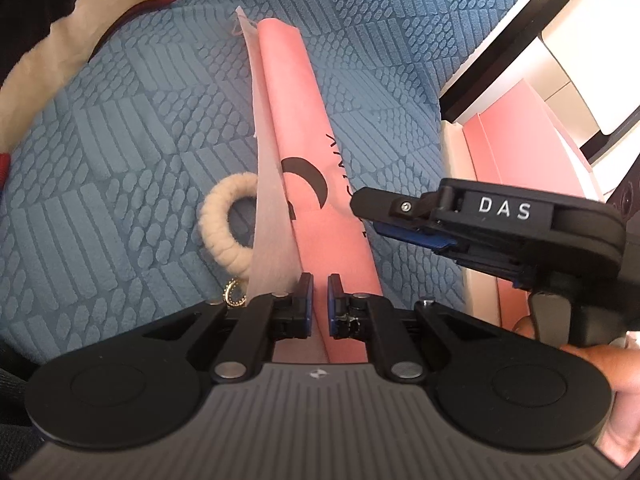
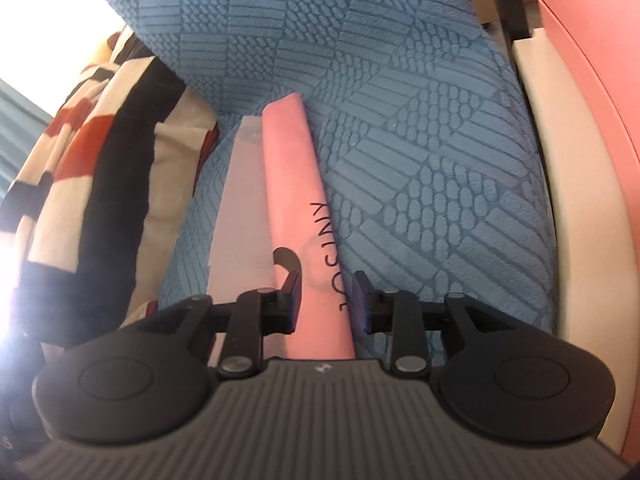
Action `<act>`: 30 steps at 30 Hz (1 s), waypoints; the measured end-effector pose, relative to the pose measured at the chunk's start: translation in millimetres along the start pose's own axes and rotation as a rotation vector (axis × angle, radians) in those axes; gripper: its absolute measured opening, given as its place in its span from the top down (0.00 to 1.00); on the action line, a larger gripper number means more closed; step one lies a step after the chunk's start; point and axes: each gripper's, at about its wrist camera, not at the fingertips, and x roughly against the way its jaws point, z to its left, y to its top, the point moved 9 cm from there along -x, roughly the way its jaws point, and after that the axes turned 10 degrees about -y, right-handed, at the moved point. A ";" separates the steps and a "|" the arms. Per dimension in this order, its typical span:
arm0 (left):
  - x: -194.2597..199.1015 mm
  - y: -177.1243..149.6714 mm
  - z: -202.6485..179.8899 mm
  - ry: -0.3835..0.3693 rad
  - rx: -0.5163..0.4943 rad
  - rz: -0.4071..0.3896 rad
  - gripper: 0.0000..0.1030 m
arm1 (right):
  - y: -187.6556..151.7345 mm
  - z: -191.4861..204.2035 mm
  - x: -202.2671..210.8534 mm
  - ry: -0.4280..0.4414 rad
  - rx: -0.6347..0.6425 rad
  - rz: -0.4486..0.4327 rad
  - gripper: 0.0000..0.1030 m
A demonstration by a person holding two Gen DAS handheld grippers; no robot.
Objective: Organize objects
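A pink cloth pouch (image 1: 296,128) with a black logo lies stretched over the blue textured cover (image 1: 120,128), its pale lining (image 1: 270,216) showing on the left side. My left gripper (image 1: 319,306) is shut on the pouch's near edge. My right gripper (image 1: 404,226) comes in from the right beside the pouch. In the right wrist view the right gripper (image 2: 327,304) is open, its jaws on either side of the pouch (image 2: 292,184). A cream woven ring (image 1: 224,220) with a gold clasp (image 1: 234,292) lies left of the pouch.
A striped cream, black and red blanket (image 2: 80,176) lies at the left. A pink open box (image 1: 516,152) with a cream rim (image 2: 560,184) stands at the right edge of the blue cover. White furniture (image 1: 568,48) stands behind it.
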 end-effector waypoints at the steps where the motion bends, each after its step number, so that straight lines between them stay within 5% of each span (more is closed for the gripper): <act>1: 0.2 0.1 0.2 0.001 -0.003 0.000 0.91 | 0.2 -0.6 -0.3 0.004 -0.007 0.002 0.69; 24: 0.7 7.6 13.7 -0.051 0.117 -0.022 0.91 | -6.3 4.7 -2.4 0.189 -0.149 0.089 0.69; 27: 0.3 8.3 14.0 -0.053 0.125 -0.022 0.91 | -7.1 5.8 -3.9 0.188 -0.148 0.084 0.74; 30: 0.8 9.5 13.3 -0.045 0.113 -0.025 0.91 | -7.6 6.3 -5.4 0.147 -0.104 0.075 0.90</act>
